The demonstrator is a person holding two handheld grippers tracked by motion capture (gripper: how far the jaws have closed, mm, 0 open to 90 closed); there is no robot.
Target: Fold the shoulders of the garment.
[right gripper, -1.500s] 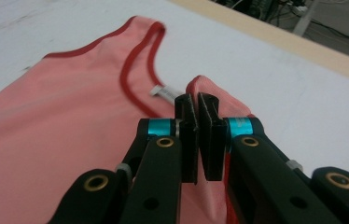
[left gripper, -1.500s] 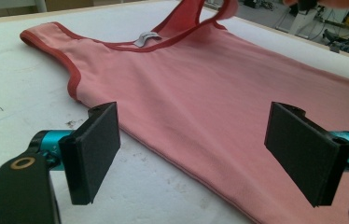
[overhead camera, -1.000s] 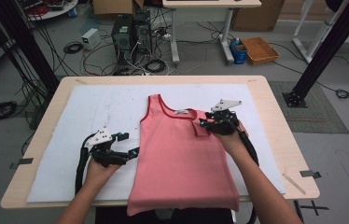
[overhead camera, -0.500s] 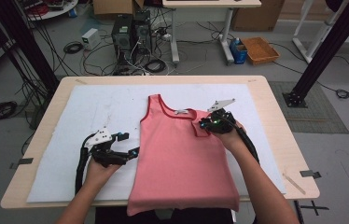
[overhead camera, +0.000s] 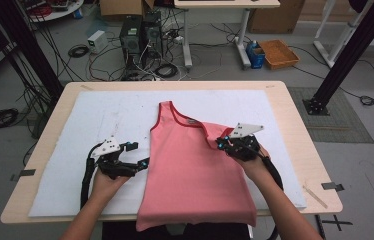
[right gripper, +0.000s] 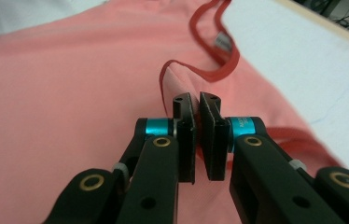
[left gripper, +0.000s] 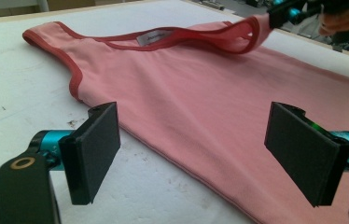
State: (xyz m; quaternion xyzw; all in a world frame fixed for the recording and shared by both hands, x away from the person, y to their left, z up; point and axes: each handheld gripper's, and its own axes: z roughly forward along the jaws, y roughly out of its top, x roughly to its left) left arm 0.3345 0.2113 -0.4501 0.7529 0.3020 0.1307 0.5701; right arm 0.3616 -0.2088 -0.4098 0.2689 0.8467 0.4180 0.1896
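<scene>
A pink tank top (overhead camera: 190, 170) with darker red trim lies flat on the white mat (overhead camera: 100, 120), its hem hanging over the near table edge. My right gripper (overhead camera: 221, 142) is shut on the top's right shoulder strap (right gripper: 182, 70), which is lifted and doubled back over the chest. In the right gripper view the pads (right gripper: 185, 135) stand almost together with pink cloth pinched between them. My left gripper (overhead camera: 142, 164) rests low at the top's left side seam, with its jaws wide open. In the left gripper view that seam (left gripper: 163, 149) runs between the pads, which do not touch it.
The wooden table (overhead camera: 295, 140) shows as a bare border around the mat. Beyond the far edge, the floor holds computer towers (overhead camera: 137, 37), tangled cables and an orange crate (overhead camera: 280, 52). Black frame posts (overhead camera: 345, 55) stand at both sides.
My right gripper has closed on the shoulder strap and drawn it toward the person, folding that corner over. The left gripper has stayed where it was, open.
</scene>
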